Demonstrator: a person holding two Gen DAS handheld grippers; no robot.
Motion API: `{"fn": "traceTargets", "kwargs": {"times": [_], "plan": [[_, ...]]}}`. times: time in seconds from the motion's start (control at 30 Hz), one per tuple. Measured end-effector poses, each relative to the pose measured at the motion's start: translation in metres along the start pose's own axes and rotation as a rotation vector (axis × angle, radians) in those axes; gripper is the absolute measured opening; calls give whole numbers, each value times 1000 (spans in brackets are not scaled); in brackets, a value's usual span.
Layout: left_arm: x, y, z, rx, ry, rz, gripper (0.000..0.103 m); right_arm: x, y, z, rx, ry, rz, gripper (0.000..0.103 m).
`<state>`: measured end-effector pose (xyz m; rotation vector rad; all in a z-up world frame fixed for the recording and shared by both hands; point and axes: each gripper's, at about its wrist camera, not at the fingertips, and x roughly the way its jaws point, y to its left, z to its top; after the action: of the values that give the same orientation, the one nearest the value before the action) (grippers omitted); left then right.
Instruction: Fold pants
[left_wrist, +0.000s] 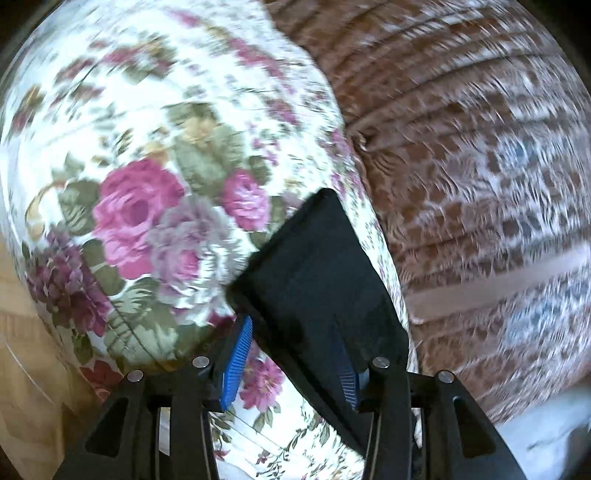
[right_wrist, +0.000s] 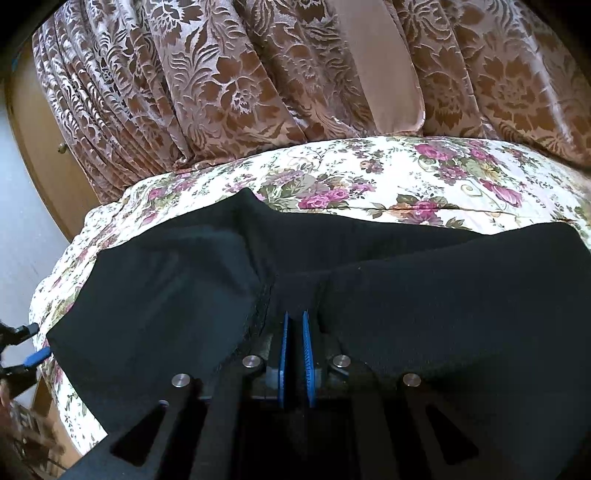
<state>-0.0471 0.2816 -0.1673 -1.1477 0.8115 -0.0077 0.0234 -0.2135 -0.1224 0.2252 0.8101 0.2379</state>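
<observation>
The black pants (right_wrist: 424, 306) lie spread across a floral bedsheet (right_wrist: 369, 173). My right gripper (right_wrist: 295, 321) is shut on a fold of the pants near their middle, cloth pinched between its blue pads. In the left wrist view my left gripper (left_wrist: 291, 332) is open, and an end of the black pants (left_wrist: 314, 266) lies between and over its blue pads without being pinched. The left gripper also shows at the far left of the right wrist view (right_wrist: 33, 343), at the pants' left end, its blue tips apart.
A brown patterned curtain (right_wrist: 240, 85) hangs behind the bed and also shows in the left wrist view (left_wrist: 461, 129). A wooden cabinet door (right_wrist: 40, 155) stands at the left. Wooden floor (left_wrist: 26, 369) lies beside the bed.
</observation>
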Motion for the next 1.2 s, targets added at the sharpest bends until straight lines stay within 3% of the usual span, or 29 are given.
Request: {"fn": "traceTargets", "kwargs": {"times": [0.3,0.43,0.47,0.5,0.53,0.63,0.73,0.77,0.97,1.07,1.2], "plan": [[17,8,3,-85,38,24,43,0,-1,0,6,1,5,9],[22,5,9,-95,35,51,42,-1,5,2,-32,10,-36,9],[23,3,10,-90,35,56,39,-2,8,2,-48,12,-52,11],[22,2,10,-81,32,65,27,-2,15,3,-87,17,-86,12],[22,-3,10,-52,20,83,20,-3,20,3,-109,19,-106,13],[17,-21,6,52,-13,114,19,-6,33,5,-180,26,-157,26],[10,-41,1,163,-42,126,17,-14,34,9,-157,21,-158,52],[7,-49,-1,203,-52,125,17,-17,33,10,-143,21,-130,66],[-3,-111,-20,475,-84,70,16,-44,46,16,-155,-52,-93,68],[-1,-139,-36,580,-63,21,16,-52,50,20,-148,-49,-29,70],[15,-174,-61,698,-14,-32,16,-55,55,22,-114,8,137,70]]}}
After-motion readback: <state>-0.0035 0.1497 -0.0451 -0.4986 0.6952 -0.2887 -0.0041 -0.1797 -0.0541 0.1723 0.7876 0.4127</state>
